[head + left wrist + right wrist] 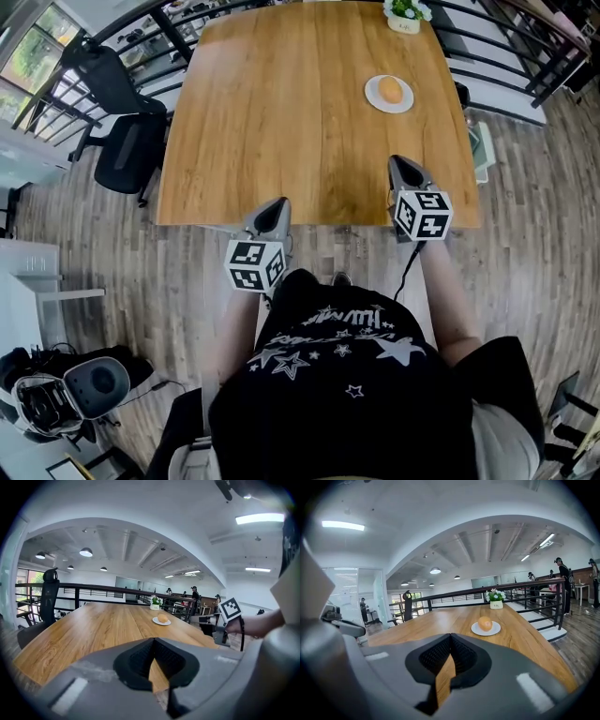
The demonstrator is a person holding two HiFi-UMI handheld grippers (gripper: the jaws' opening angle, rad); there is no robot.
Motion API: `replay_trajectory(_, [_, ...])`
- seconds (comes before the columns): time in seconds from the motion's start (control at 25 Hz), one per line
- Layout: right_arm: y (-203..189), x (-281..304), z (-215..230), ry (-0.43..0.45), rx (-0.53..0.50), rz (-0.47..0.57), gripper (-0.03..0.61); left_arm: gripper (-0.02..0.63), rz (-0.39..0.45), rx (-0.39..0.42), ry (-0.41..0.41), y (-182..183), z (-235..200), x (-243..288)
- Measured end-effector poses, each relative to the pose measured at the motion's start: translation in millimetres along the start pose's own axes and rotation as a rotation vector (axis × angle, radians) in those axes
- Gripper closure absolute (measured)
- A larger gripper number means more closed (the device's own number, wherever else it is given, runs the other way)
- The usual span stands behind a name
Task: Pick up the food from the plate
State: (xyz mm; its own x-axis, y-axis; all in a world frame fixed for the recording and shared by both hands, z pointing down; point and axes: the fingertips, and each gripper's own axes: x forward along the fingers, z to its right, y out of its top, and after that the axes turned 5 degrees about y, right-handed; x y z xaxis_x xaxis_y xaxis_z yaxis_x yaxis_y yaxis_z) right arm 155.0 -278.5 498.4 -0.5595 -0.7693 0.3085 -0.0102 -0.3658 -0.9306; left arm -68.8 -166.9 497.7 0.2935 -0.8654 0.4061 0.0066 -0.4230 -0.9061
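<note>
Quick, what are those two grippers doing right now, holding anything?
Left gripper: closed, holding nothing.
Right gripper: closed, holding nothing.

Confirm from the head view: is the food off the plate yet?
No, the food sits in the middle of the plate, with nothing gripping it.

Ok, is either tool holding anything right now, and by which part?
Nothing is held. The left tool and right tool are both shut and empty; the food sits on its plate.
</note>
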Motion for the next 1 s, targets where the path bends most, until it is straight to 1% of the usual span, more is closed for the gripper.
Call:
replay_trajectory(0.12, [-7, 5, 4, -0.011, 0.022, -0.015, 0.575, 0.612, -0.008, 0.015, 0.001, 0, -2, 3])
replay_trajectory(0.28, [-11, 10, 15, -0.035, 0.034, -0.03, 0.575, 0.612, -0.017, 0.002, 0.007, -2, -11, 12])
replay_trajectory(0.52, [-3, 20, 40, -0.084, 0.052, -0.026, 0.575, 0.612, -0.028, 0.001, -0.039, 5, -18, 45])
replay_trajectory(0.72, [6, 40, 65, -0.137, 0.05, -0.038, 0.575, 0.612, -0.019, 0.017, -0.077, 23, -25, 79])
replay_trajectory(0.76, [9, 46, 69, -0.143, 0.051, -0.04, 0.566, 0.612, -0.018, 0.02, -0.082, 28, -28, 86])
replay_trajectory(0.8, [12, 52, 73, -0.147, 0.052, -0.041, 0.536, 0.612, -0.017, 0.022, -0.087, 33, -32, 92])
replay_trajectory(0.88, [18, 66, 78, -0.148, 0.057, -0.038, 0.502, 0.612, -0.019, 0.025, -0.091, 40, -40, 103])
replay_trajectory(0.96, [23, 81, 84, -0.152, 0.062, -0.035, 0.436, 0.612, -0.02, 0.023, -0.094, 47, -49, 115])
replay_trajectory(1.0, [24, 89, 87, -0.157, 0.063, -0.037, 0.414, 0.612, -0.02, 0.021, -0.096, 50, -53, 121])
